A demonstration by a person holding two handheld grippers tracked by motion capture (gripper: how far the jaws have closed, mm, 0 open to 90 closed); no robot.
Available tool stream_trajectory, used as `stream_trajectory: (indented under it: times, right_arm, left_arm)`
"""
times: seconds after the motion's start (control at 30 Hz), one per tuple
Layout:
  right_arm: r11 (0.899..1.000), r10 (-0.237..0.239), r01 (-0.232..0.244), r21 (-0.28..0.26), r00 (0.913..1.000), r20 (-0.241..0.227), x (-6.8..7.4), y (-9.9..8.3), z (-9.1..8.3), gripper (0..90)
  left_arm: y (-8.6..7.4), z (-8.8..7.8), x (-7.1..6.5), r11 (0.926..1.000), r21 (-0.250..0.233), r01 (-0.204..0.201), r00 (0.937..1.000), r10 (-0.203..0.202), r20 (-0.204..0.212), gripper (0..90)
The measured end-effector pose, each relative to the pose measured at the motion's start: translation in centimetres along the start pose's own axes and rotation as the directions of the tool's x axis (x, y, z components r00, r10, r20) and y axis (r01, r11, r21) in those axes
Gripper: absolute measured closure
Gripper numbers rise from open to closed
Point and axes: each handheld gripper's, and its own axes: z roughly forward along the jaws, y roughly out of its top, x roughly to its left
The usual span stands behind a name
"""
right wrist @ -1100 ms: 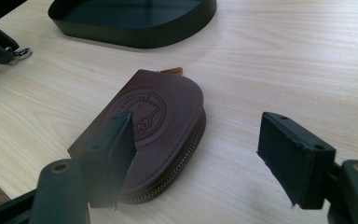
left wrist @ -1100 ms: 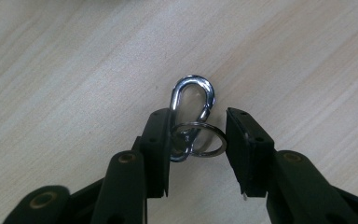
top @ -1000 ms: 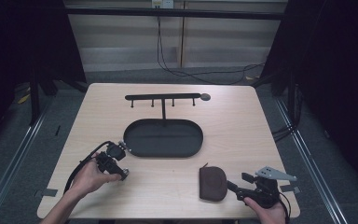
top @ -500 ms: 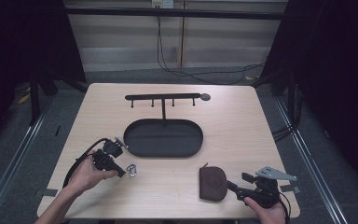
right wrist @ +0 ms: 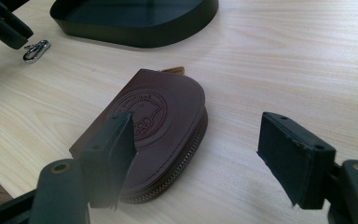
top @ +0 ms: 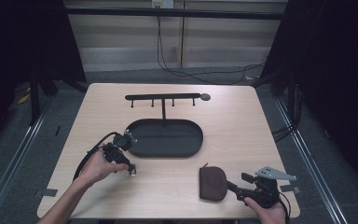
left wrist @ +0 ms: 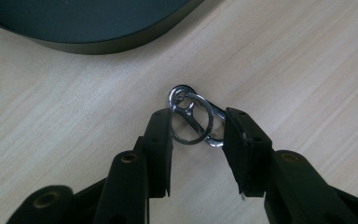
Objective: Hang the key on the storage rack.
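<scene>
Left gripper (left wrist: 196,128), jaws just opened, brackets a shiny metal key ring (left wrist: 193,119) on the pale woodgrain bench (left wrist: 307,60); right gripper (right wrist: 200,149) apart beside a brown embossed leather pouch (right wrist: 154,126).

High view overhead, facing forward; gripper views close, low; all share tray (top: 165,151) edge.
</scene>
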Motion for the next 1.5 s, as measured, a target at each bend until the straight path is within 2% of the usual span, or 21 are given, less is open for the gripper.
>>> stream_trajectory:
  times: [0.2, 0.37, 0.57, 0.63, 0.77, 0.8, 0.9, 1.17, 1.23, 1.5]
  right_arm:
    - [1.0, 0.001, -0.001, -0.001, 1.0, 0.0, 0.0, 0.0, 0.0, 27.0]
    - [1.0, 0.003, -0.003, 0.001, 1.0, 0.002, 0.0, 0.0, 0.0, 26.9]
    - [1.0, 0.006, -0.006, 0.001, 1.0, 0.005, 0.0, 0.0, 0.0, 26.7]
    - [1.0, 0.006, -0.006, 0.002, 1.0, 0.005, 0.0, 0.0, 0.0, 26.7]
    - [1.0, 0.006, -0.006, 0.003, 1.0, 0.005, 0.0, 0.0, 0.0, 26.7]
    - [1.0, 0.006, -0.006, 0.003, 1.0, 0.006, 0.0, 0.0, 0.0, 26.7]
    - [1.0, 0.007, -0.007, 0.005, 1.0, 0.004, -0.1, 0.0, 0.1, 26.7]
    - [1.0, 0.012, -0.012, 0.005, 0.9999, 0.004, 0.0, 0.0, 0.0, 26.7]
    - [1.0, 0.013, -0.013, 0.007, 0.9999, 0.005, -0.1, 0.0, 0.1, 26.7]
    - [1.0, 0.011, -0.011, 0.008, 0.9999, 0.005, 0.0, 0.0, 0.1, 26.7]
  left_arm:
    - [0.3, 0.9, 0.3, 0.9996, 0.027, 0.009, 0.9999, -0.009, -0.011, 59.0]
    - [0.4, 1.5, 0.4, 0.9995, 0.031, 0.006, 0.9999, -0.006, -0.01, 58.8]
    - [0.4, 1.5, 0.3, 0.9995, 0.033, 0.003, 0.9999, -0.003, -0.01, 67.2]
    - [0.4, 1.1, 0.4, 0.9997, 0.024, 0.004, 1.0, -0.004, 0.0, 75.6]
    - [0.2, 0.7, 0.8, 0.9998, 0.016, 0.008, 1.0, -0.008, 0.002, 80.5]
    - [0.2, 0.5, 0.9, 0.9998, 0.018, 0.006, 1.0, -0.006, 0.006, 85.6]
    - [0.1, 0.4, 1.0, 0.9998, 0.018, 0.003, 0.9999, -0.004, 0.017, 88.7]
    - [0.3, 0.1, 1.0, 0.9997, 0.023, -0.009, 0.9998, 0.008, 0.02, 89.1]
    - [0.3, -0.4, 0.9, 0.9999, 0.008, -0.012, 0.9994, 0.012, 0.032, 89.1]
    - [0.5, -2.5, 0.5, 0.9994, 0.002, -0.035, 0.9991, 0.035, 0.024, 89.2]
